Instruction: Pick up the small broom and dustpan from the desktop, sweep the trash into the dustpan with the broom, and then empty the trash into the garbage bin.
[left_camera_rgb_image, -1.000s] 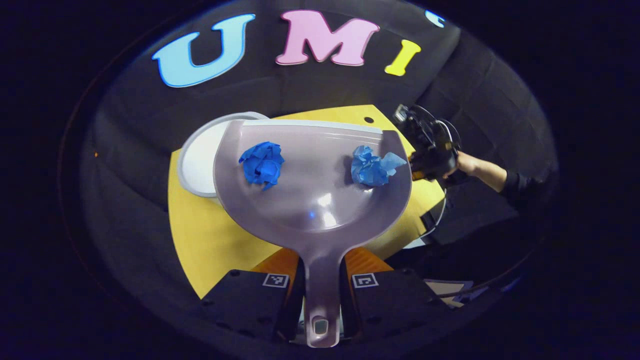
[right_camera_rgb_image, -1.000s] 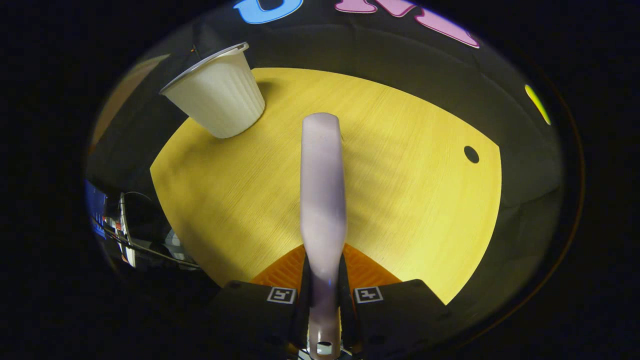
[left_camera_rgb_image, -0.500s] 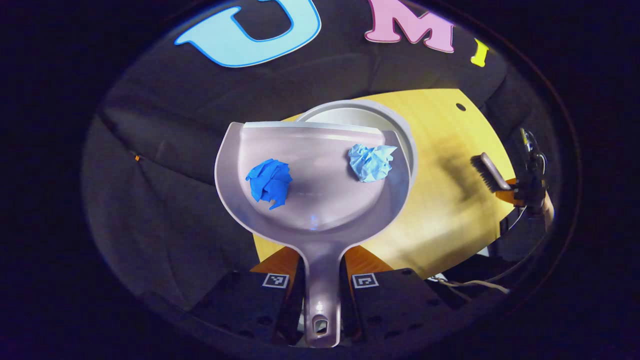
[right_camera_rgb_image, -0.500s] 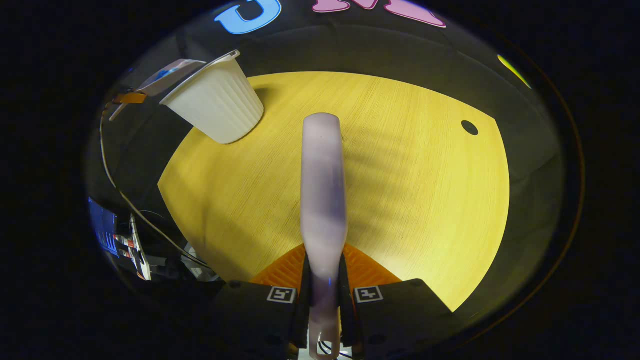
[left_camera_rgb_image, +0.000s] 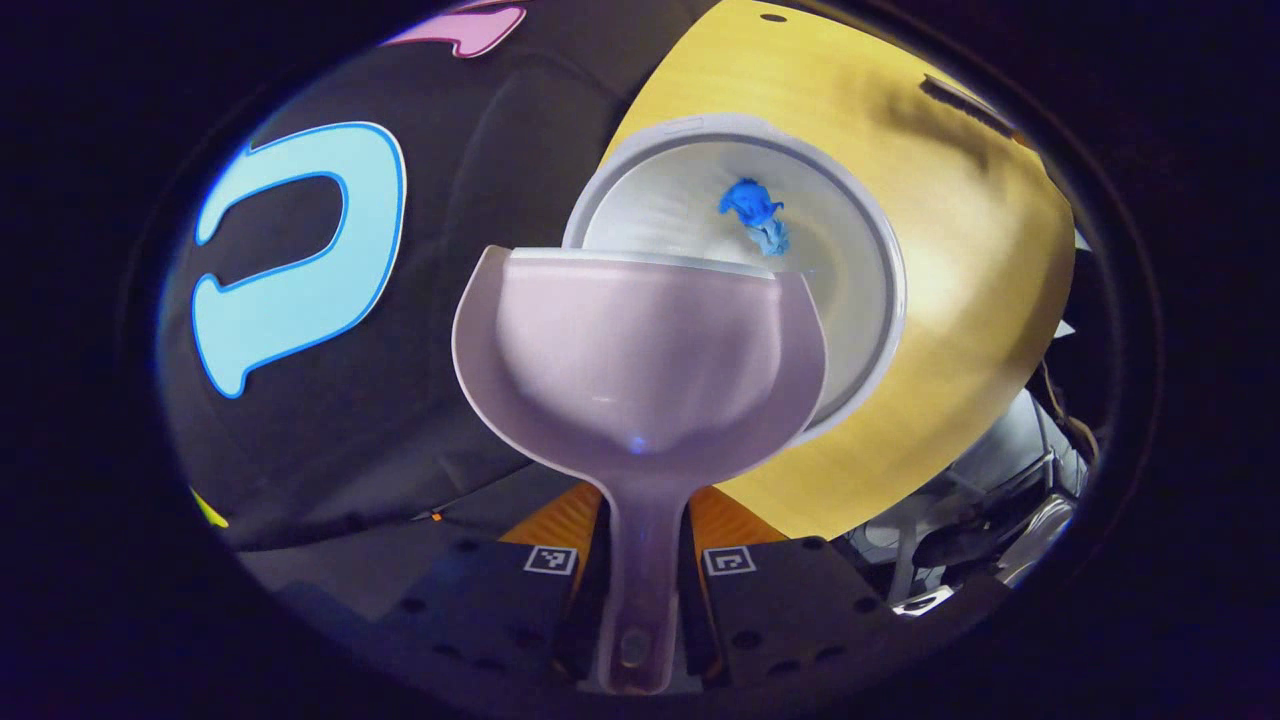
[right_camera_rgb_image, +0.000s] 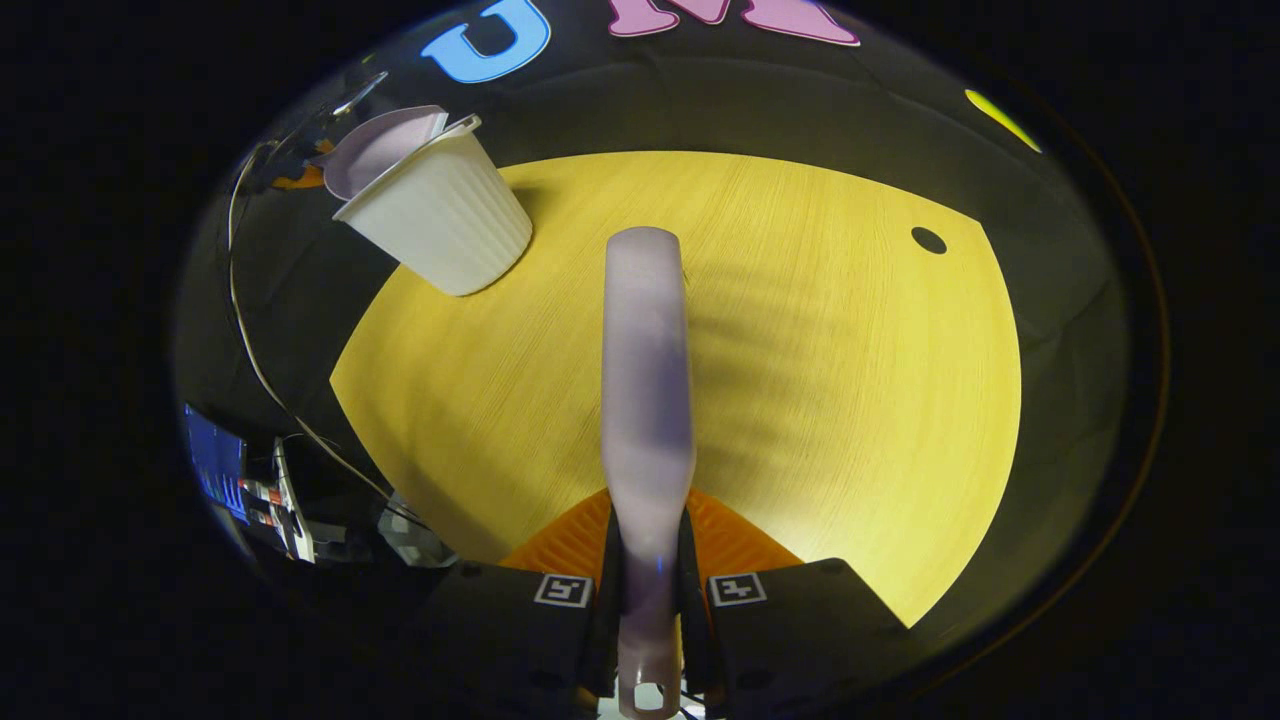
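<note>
In the left gripper view my left gripper (left_camera_rgb_image: 645, 560) is shut on the handle of a pale mauve dustpan (left_camera_rgb_image: 640, 360), tipped with its lip over the round white garbage bin (left_camera_rgb_image: 880, 300). The pan's bowl holds nothing. Blue crumpled paper (left_camera_rgb_image: 755, 210) lies inside the bin. In the right gripper view my right gripper (right_camera_rgb_image: 648, 590) is shut on the mauve handle of the small broom (right_camera_rgb_image: 645, 380), which points out over the yellow desktop (right_camera_rgb_image: 820, 380). The ribbed white bin (right_camera_rgb_image: 440, 215) stands at the desk's far left corner, with the tilted dustpan (right_camera_rgb_image: 375, 150) at its rim.
The yellow desktop (left_camera_rgb_image: 960, 260) has a round cable hole (right_camera_rgb_image: 928, 240) near its far right side. Cables and equipment (right_camera_rgb_image: 270, 470) sit below the desk's left edge. The black booth wall rises behind the desk.
The dustpan swung over the bin and tilted forward; both blue paper wads slid out of it into the bin. The broom stayed nearly still above the desk.
</note>
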